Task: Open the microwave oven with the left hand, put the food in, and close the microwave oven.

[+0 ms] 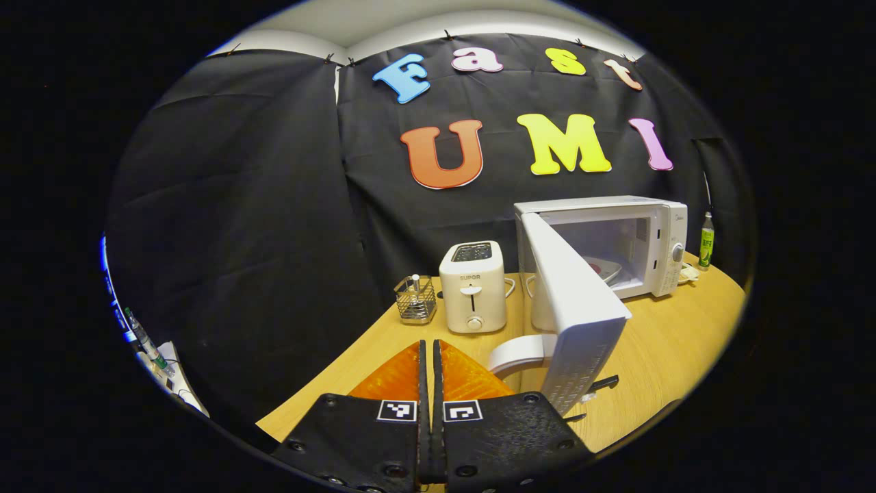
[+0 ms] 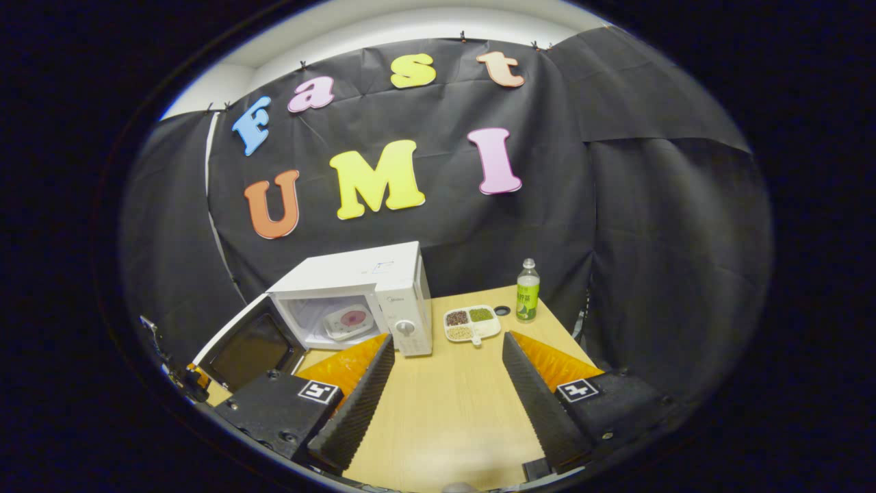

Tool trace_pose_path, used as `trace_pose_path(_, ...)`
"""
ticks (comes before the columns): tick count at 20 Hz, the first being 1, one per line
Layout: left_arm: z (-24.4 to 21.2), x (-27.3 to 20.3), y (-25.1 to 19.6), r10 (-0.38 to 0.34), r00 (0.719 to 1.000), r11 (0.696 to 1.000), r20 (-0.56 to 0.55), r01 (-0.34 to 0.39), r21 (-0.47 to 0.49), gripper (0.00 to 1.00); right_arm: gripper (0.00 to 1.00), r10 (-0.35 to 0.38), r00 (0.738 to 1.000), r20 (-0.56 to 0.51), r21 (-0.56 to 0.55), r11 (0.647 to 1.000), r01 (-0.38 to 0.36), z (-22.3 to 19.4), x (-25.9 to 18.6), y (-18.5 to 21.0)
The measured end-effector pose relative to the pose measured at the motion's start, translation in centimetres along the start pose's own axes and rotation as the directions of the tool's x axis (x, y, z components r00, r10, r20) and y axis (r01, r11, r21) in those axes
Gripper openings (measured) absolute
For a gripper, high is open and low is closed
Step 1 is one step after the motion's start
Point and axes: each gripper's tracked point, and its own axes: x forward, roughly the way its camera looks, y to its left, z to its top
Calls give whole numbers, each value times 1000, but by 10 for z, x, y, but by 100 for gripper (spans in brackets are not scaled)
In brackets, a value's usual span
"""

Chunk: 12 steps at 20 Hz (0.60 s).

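Pressing together with nothing between them, the fingers of the left gripper (image 1: 431, 373) are seen clenched and empty above the wooden table (image 1: 657, 349). Just ahead and to the right of that claw, the microwave oven (image 1: 616, 243) is found with its door (image 1: 575, 322) swung wide open, the door's handle (image 1: 520, 352) lying close beside the fingertips without being touched. A toaster (image 1: 473, 286) and a small wire basket (image 1: 415, 299) are placed ahead of the claw, slightly left.

The right gripper (image 2: 445, 356) is held released, its fingers spread wide apart with only bare table (image 2: 445, 411) between them. The food tray (image 2: 471, 323) is set well ahead of this claw, just right of the microwave oven (image 2: 369, 294), with a green bottle (image 2: 527, 291) beside it. A plate (image 2: 349, 320) is seen inside the open oven.
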Motion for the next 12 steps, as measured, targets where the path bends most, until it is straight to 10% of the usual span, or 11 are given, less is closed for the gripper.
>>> trace_pose_path(12, 19, -19, -93, -183, 982, 983, 50, 183, 3, 0, 100, 3, 999, -39, 2, 1000, -2, -6, -4, -7)
